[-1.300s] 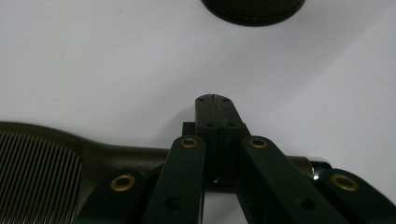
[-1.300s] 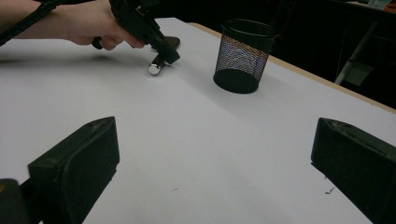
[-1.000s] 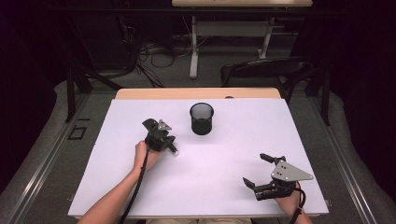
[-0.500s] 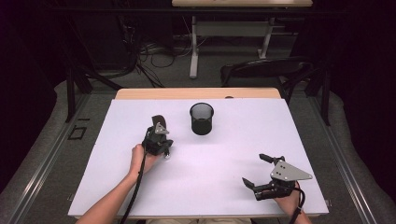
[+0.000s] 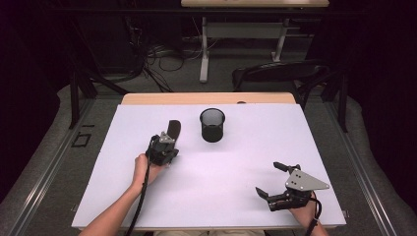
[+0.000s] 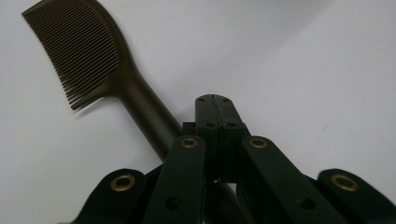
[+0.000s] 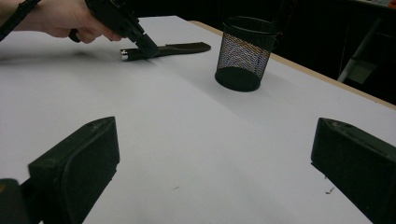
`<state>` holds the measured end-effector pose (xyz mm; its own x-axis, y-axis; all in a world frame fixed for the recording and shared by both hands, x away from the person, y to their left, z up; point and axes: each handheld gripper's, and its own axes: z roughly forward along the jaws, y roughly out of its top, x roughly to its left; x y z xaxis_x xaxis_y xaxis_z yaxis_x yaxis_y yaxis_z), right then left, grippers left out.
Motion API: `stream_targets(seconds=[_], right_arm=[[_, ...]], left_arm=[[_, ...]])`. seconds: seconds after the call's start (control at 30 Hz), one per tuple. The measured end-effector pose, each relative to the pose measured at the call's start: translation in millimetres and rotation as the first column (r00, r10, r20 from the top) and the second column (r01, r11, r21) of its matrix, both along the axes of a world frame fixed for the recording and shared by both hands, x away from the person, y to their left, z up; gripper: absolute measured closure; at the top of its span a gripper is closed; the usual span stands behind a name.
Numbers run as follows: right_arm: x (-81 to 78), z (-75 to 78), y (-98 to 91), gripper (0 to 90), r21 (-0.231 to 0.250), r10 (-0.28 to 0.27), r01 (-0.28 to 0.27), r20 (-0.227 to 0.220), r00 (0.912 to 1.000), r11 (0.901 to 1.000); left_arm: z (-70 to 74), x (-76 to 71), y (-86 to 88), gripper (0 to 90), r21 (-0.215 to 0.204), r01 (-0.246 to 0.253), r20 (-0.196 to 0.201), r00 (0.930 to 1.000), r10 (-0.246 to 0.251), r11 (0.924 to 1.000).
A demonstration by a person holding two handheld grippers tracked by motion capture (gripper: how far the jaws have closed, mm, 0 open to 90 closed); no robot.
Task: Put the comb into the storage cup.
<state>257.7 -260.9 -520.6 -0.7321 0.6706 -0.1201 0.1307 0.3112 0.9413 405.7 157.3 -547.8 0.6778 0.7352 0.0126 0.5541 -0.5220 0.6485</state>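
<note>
A dark brown comb lies flat on the white table, its toothed head pointing away from me. My left gripper is shut, its jaws pressed together with nothing between them. Its tip sits over the comb's handle, which runs under and just left of the jaws. In the right gripper view that tip rests on the handle near the end of the comb. My right gripper stays open and empty near the front right of the table.
A black mesh cup stands upright just right of the comb. The white sheet covers the table, with a wooden edge at the far side. A dark chair stands beyond it.
The left hand has shifted slightly to the right, and the comb's head has swung from pointing up-left to pointing away, closer to the cup. The right gripper has not moved.
</note>
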Motion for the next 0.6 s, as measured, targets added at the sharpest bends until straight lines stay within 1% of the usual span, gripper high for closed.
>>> stream_targets(seconds=[0.07,0.17,0.23,0.43,0.47,0.57,0.6], right_arm=[[-1.3,0.5,0.7,0.6,0.003,0.001,-0.001,0.005,1.0,1.0],[-1.4,0.7,0.8,0.6,0.003,0.0,0.0,0.006,1.0,1.0],[-1.1,0.5,0.7,0.6,0.006,0.0,0.0,0.008,1.0,1.0],[-1.7,0.9,1.0,0.6,0.002,0.002,-0.002,0.01,0.9999,1.0],[-1.6,0.9,0.9,0.6,0.003,0.001,-0.001,0.009,1.0,1.0],[-1.8,1.1,0.1,0.6,0.009,-0.001,0.001,0.002,1.0,1.0],[-1.6,1.3,-0.1,0.6,0.006,0.0,0.0,0.009,1.0,1.0]], left_arm=[[-0.2,-1.0,2.1,90.0,0.009,0.0,0.001,1.0,0.0,1.0],[-0.3,-1.3,3.9,90.0,0.01,-0.004,0.002,1.0,0.004,0.9999],[0.0,-1.6,5.5,90.0,0.003,-0.01,-0.005,0.9999,0.01,0.9999],[1.3,-2.2,9.3,90.0,0.004,-0.016,-0.008,0.9998,0.016,0.9999],[1.4,-2.1,10.0,90.0,0.006,-0.017,-0.004,0.9998,0.017,0.9998],[1.1,-1.9,11.4,90.0,0.003,-0.023,-0.01,0.9997,0.023,0.9997],[1.0,-1.9,12.3,90.0,0.005,-0.027,-0.01,0.9996,0.027,0.9996]])
